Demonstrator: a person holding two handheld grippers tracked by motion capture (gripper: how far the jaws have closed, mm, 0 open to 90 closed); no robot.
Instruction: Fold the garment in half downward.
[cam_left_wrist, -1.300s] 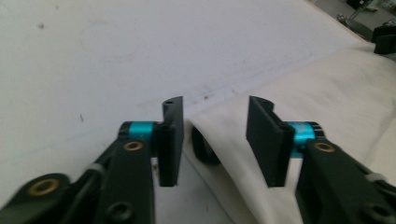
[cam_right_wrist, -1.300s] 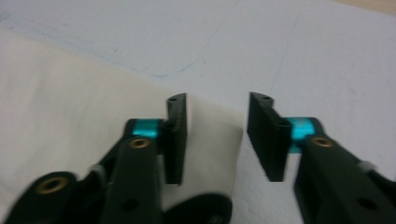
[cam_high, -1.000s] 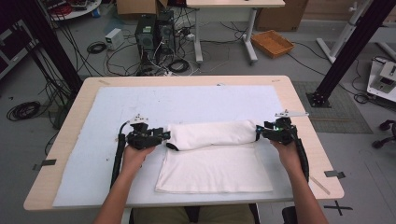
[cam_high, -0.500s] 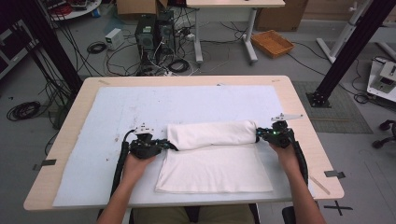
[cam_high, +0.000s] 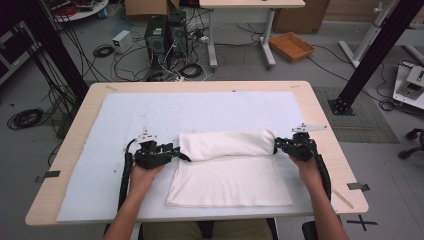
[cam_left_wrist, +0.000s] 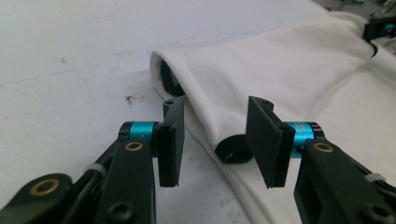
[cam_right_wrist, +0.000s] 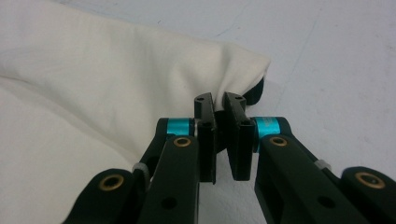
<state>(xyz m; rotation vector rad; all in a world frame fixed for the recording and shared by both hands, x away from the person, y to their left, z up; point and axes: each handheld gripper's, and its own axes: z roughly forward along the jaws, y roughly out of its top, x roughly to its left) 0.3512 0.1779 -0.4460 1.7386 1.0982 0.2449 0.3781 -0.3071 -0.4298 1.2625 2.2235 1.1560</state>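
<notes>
Since the earlier frames the left gripper (cam_high: 176, 153) has slid toward the person, its jaws just reopening, apart at the cloth's (cam_high: 230, 172) left end. The right gripper (cam_high: 276, 146) is clamped on its right end. One white cloth, far half rolled, lies on a pale mat (cam_high: 150, 115) covering the wooden table (cam_high: 320, 115). Beyond it: two computer towers (cam_high: 165, 35), cables and one orange tray (cam_high: 291, 46) on the grey floor.

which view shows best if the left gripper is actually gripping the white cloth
The left gripper view: the left gripper has its jaws apart, just reopened, with the white cloth edge between them, unpinched. The high view shows it only small at the fold's end.
</notes>
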